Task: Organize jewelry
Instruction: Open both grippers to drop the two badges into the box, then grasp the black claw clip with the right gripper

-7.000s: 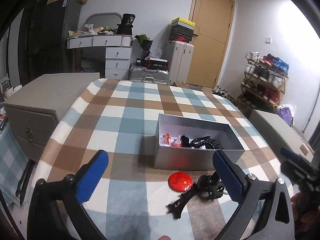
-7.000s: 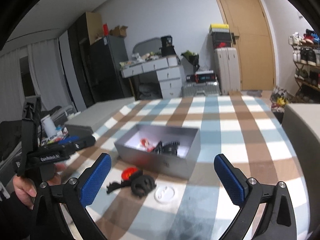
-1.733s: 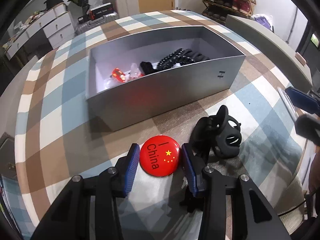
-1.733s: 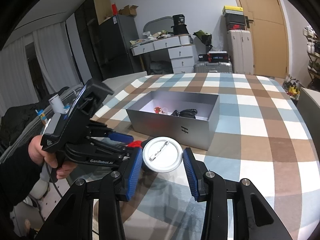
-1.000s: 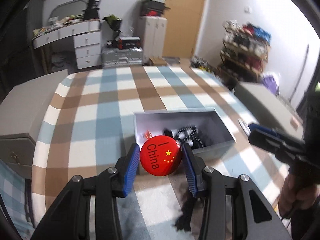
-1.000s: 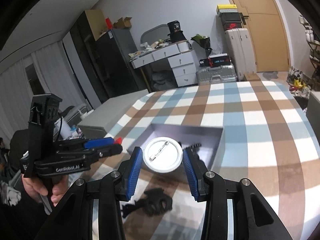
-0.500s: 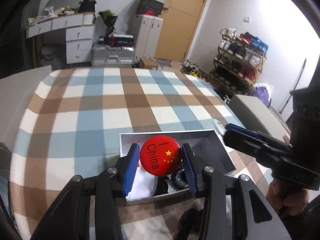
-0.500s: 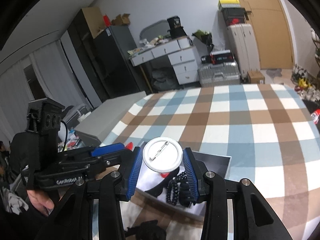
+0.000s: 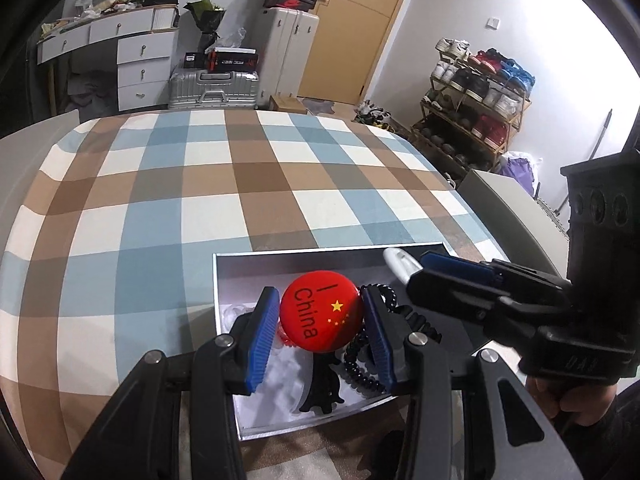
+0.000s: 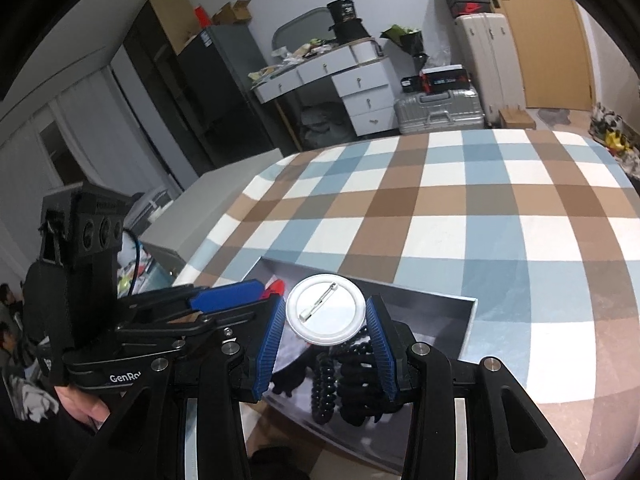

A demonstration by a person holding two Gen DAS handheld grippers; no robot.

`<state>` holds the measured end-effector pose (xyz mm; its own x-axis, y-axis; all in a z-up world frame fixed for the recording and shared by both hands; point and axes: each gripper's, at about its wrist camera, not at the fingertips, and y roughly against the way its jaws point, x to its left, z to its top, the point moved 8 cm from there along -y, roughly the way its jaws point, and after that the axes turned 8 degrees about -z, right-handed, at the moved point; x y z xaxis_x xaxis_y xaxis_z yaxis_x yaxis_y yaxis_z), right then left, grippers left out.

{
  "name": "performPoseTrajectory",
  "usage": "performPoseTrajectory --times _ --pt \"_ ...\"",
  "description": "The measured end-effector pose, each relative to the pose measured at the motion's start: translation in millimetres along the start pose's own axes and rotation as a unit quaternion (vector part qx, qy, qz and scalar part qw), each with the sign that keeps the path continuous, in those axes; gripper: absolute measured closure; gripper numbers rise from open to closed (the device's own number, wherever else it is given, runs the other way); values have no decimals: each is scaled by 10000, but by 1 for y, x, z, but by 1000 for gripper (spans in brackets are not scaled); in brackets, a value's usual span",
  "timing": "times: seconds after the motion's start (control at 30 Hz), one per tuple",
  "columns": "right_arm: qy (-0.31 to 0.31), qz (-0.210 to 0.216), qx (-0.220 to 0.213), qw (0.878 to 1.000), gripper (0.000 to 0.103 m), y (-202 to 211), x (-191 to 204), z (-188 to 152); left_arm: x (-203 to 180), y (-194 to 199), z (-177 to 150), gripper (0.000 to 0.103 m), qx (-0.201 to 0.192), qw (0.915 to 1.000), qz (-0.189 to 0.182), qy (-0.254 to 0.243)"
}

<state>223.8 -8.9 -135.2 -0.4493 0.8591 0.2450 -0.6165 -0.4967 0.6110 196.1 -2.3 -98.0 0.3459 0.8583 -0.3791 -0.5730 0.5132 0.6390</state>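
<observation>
My left gripper (image 9: 321, 322) is shut on a round red "I China" pin badge (image 9: 320, 316) and holds it above the open grey box (image 9: 304, 258). My right gripper (image 10: 326, 328) is shut on a white pin badge (image 10: 326, 309), its back and clasp facing me, also above the box (image 10: 436, 300). In the left wrist view the right gripper (image 9: 408, 270) comes in from the right with the white badge (image 9: 400, 263) seen edge-on. Inside the box lie black bead bracelets (image 10: 324, 390), a black clip (image 9: 324, 384) and small red items (image 9: 285, 338).
The box stands on a table with a blue, brown and white checked cloth (image 9: 168, 184). Something black (image 10: 276, 460) lies in front of the box. Grey cabinets (image 9: 508, 208) flank the table. A desk, suitcases, a door and a shoe rack stand behind.
Both grippers have moved forward and lower over the box, each still holding its badge. The box interior now fills more of both views.
</observation>
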Motion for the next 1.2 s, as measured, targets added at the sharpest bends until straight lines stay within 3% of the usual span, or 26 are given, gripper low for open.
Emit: performPoseTrajectory --times 0.23,0.3,0.37,0.53,0.77,0.87,1.0,1.2 --pt "0 51 -85 10000 60 5 5 3 5 1 3 62 -14 9999 -132 105" --pt "40 8 -182 9998 58 10 6 5 7 1 4 38 -41 9998 -167 138" --pt "44 -3 -355 9994 45 18 6 7 6 7 6 32 -137 9992 -291 223" --pt "-15 -121 -714 9974 45 46 4 8 3 18 6 32 -256 9994 -167 138" --pt "-131 -263 -1001 9945 32 78 1 1 -6 37 -3 31 -445 9989 98 -58" --pt "-139 -279 -1048 9940 23 89 3 -7 -7 44 -11 24 -522 9985 190 -22" --pt "-53 -270 -1020 9944 20 96 9 -22 -7 51 -22 23 -590 9976 372 31" --pt "99 -117 -627 9979 19 87 19 -59 0 52 -50 21 -445 9971 531 316"
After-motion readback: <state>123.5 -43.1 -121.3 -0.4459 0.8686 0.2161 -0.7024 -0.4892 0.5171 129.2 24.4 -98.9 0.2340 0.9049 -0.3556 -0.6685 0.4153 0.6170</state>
